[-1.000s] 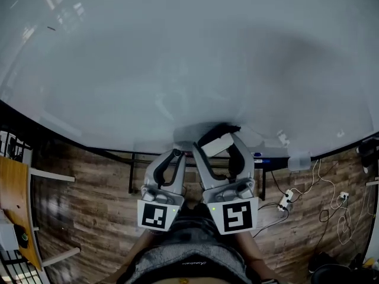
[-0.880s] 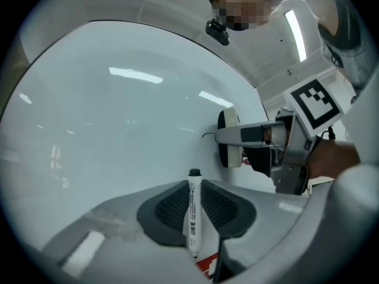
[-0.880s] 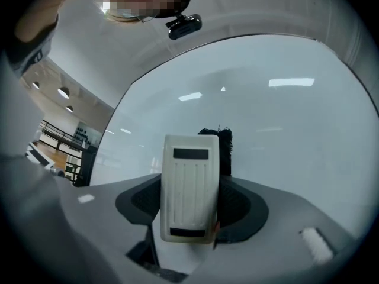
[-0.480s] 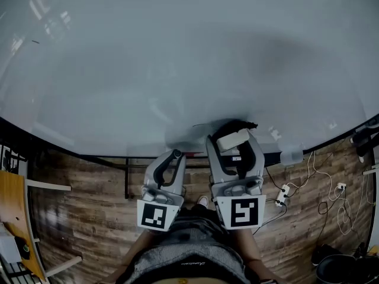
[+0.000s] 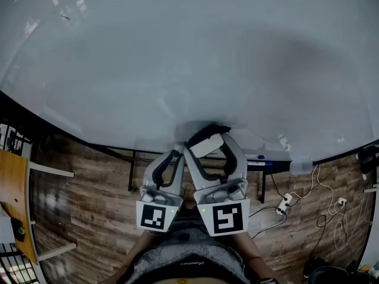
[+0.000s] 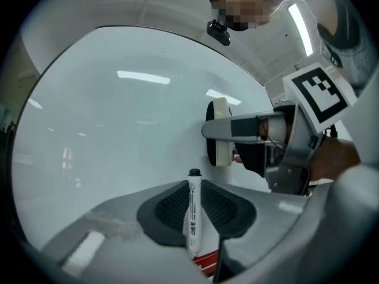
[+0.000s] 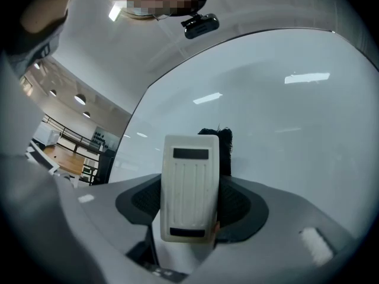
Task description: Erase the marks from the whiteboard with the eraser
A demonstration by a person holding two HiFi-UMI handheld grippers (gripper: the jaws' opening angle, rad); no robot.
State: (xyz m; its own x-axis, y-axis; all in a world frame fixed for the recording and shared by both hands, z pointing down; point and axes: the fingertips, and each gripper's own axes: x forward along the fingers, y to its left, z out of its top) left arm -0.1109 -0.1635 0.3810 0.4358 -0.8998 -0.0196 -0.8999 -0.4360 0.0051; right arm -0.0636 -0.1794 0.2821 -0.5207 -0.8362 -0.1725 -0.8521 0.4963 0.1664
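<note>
The whiteboard (image 5: 189, 58) fills most of the head view, and its surface looks blank apart from a tiny dark fleck (image 5: 66, 17) at the top left. My right gripper (image 5: 208, 144) is shut on the white-backed eraser (image 5: 206, 142), whose black felt is pressed to the board's lower middle. In the right gripper view the eraser (image 7: 189, 188) stands upright between the jaws. My left gripper (image 5: 173, 157) sits just left of it, shut on a white marker (image 6: 193, 212) with a black cap that points at the board. The eraser (image 6: 221, 132) also shows in the left gripper view.
Below the board's right half runs a tray ledge holding a blue marker (image 5: 261, 157) and a pale object (image 5: 299, 164). Cables and a power strip (image 5: 284, 203) lie on the wooden floor at right. A wooden desk (image 5: 15, 206) stands at the left.
The right gripper swept the eraser to the right along the board's lower part, then back left. The left gripper has stayed put with the marker.
</note>
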